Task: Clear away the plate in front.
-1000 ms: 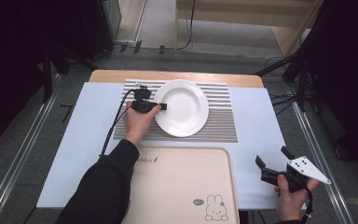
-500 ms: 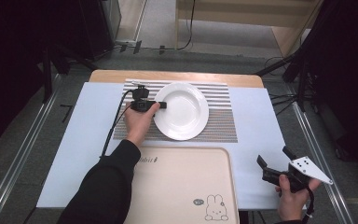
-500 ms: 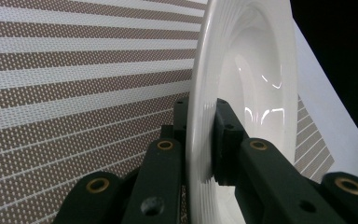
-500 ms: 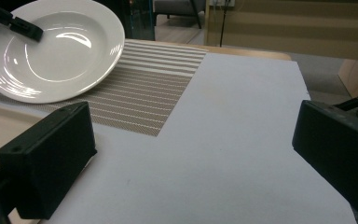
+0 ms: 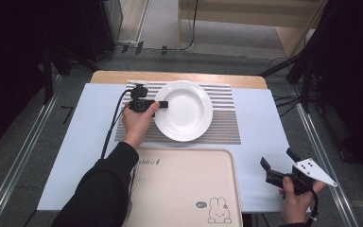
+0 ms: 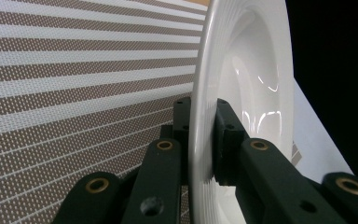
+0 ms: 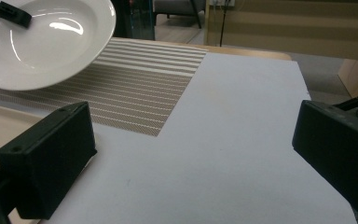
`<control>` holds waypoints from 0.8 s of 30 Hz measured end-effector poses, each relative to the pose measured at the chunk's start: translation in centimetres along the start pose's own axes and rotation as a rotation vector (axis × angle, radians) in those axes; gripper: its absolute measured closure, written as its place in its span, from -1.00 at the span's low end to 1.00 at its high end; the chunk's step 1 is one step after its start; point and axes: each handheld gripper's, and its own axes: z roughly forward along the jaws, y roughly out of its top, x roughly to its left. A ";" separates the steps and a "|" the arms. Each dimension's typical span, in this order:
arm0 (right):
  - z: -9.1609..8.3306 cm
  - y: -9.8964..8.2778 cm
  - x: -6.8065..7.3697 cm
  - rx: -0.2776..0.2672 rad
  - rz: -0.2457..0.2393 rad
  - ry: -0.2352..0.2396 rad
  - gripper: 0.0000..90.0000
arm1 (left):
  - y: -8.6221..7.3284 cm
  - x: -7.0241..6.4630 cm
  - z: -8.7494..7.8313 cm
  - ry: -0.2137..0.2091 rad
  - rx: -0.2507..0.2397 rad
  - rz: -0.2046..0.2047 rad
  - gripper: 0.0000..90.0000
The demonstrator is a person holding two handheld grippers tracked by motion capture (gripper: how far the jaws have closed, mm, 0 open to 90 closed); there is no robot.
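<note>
A white deep plate [image 5: 186, 113] rests over a brown-and-white striped placemat [image 5: 222, 118]. My left gripper [image 5: 163, 104] reaches in from the left and is shut on the plate's left rim. In the left gripper view the rim of the plate [image 6: 256, 70] runs upright between the two black jaws of the gripper [image 6: 203, 109], one pad on each face. In the right gripper view the plate [image 7: 42, 46] looks tipped, its near edge just above the placemat [image 7: 144, 93]. My right gripper [image 5: 277, 158] is held near the table's front right corner, open, with nothing between its jaws [image 7: 191, 154].
A beige tray [image 5: 184, 189] with a rabbit drawing lies at the front middle, just in front of the placemat. A pale sheet [image 5: 260, 123] covers the tabletop. Dark stands and cables surround the table.
</note>
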 end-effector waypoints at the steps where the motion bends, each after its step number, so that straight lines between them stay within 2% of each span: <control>1: 0.0 0.0 0.0 0.001 0.000 0.000 -1.00 | 0.0 -0.1 -0.1 -0.001 -0.003 0.002 0.83; 10: 0.1 0.0 0.0 0.004 -0.005 0.001 -1.00 | -0.1 -0.6 -1.1 -0.032 -0.005 0.018 0.83; 16: 0.0 0.0 0.0 0.005 -0.003 0.000 -1.00 | -0.2 -1.3 -1.5 -0.051 0.002 0.044 0.83; 24: 0.1 0.0 0.1 0.007 -0.008 0.004 -1.00 | -0.9 -1.8 -2.2 -0.080 0.003 0.048 0.83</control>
